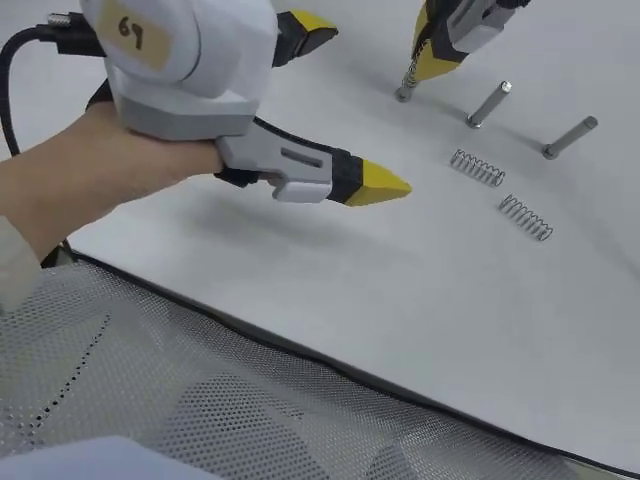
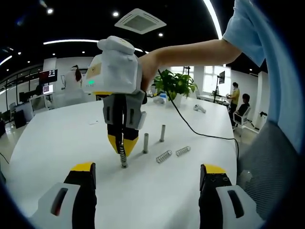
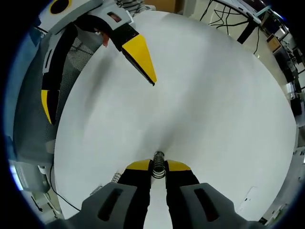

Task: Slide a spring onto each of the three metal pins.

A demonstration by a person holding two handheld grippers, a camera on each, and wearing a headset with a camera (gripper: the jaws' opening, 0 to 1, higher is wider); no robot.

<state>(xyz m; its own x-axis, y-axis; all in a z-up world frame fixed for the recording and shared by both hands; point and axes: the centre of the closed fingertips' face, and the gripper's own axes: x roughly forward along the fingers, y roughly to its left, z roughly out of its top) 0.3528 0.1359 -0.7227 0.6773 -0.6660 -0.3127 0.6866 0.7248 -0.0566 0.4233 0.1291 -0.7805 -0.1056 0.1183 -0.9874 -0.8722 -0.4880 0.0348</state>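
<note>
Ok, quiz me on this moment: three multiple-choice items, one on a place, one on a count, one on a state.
1. Where do the two loose springs lie? A. in a tray B. flat on the table C. on the mesh
2. Of the three pins, how many stand bare? A. none B. one C. two
3. How are the left gripper fingers set? A. wide open B. shut tight C. clamped on a pin
Answers: 1 B, both lie beside the pins. 2 C, the right gripper holds a spring on the third. 3 A, nothing sits between them.
</note>
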